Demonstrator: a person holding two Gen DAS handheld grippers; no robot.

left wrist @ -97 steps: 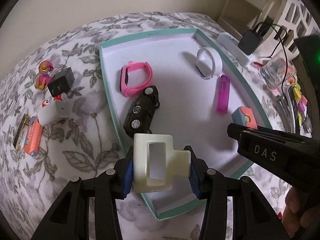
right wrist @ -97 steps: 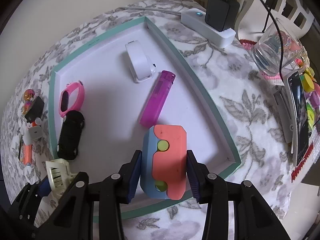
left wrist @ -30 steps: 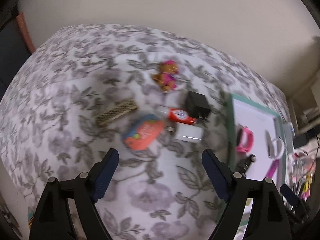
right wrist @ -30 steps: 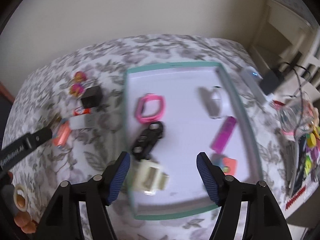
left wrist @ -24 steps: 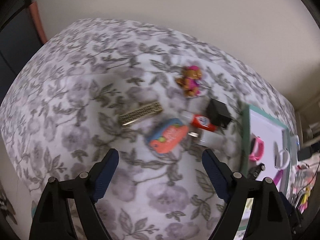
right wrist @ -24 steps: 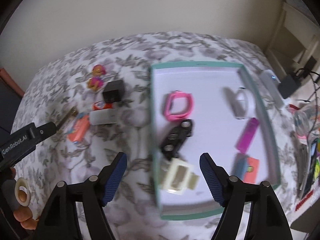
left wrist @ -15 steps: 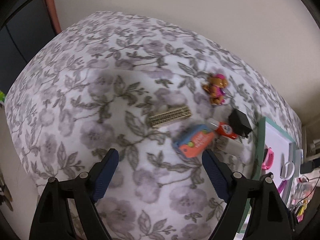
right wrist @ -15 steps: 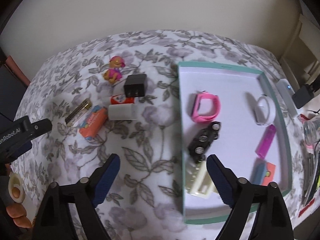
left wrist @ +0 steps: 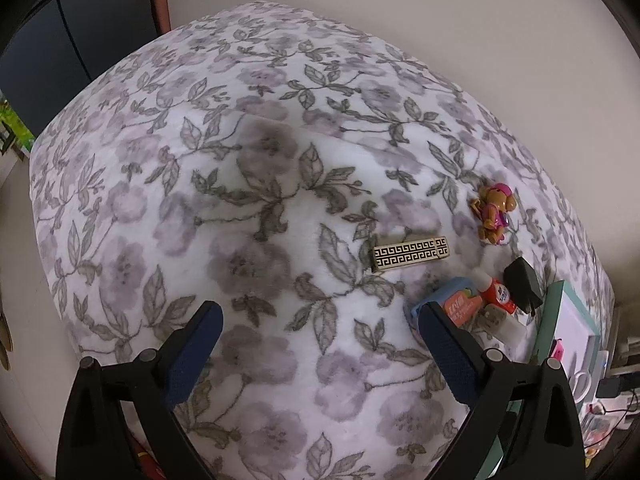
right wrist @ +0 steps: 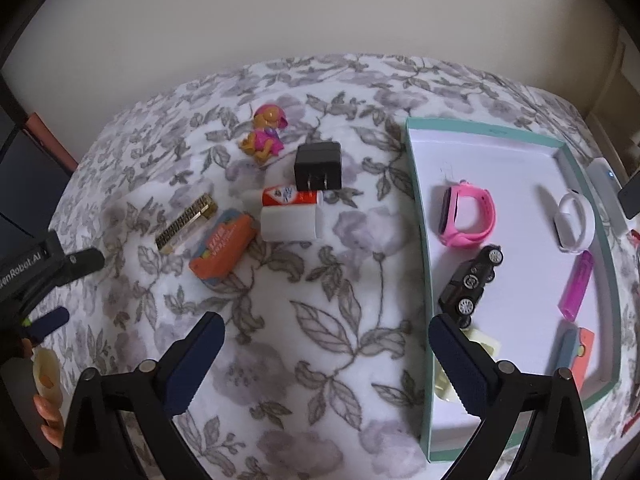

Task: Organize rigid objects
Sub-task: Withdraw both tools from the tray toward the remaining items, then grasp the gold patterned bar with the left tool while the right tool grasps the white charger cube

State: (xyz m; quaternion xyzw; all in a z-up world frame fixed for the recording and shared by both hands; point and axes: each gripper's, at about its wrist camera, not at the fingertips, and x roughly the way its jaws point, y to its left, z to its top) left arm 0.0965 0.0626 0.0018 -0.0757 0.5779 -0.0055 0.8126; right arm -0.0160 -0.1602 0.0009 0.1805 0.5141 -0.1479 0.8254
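My left gripper (left wrist: 318,314) hangs over bare flowered cloth, its jaws opening with nothing between them. To its right lie a gold patterned bar (left wrist: 410,254), a pink puppy figure (left wrist: 494,212), an orange pack (left wrist: 456,304), a red tube (left wrist: 498,292) and a black plug (left wrist: 522,282). My right gripper (right wrist: 326,330) is also opening and empty, between the loose items and the teal tray (right wrist: 424,240). The tray holds a pink watch (right wrist: 466,216), black toy car (right wrist: 472,280), white band (right wrist: 574,220), purple lighter (right wrist: 576,290), blue-orange block (right wrist: 576,352) and cream piece (right wrist: 484,346).
A white box (right wrist: 290,224) lies beside the red tube. A power strip (right wrist: 608,188) sits past the tray's right rim. A hand (right wrist: 46,416) with a tape roll shows at the lower left. A dark cabinet (left wrist: 60,40) stands beyond the table's left edge.
Both grippers let go of the cream piece and the blue-orange block, which now lie in the tray. Both then swung left over the cloth, and their jaws spread wider.
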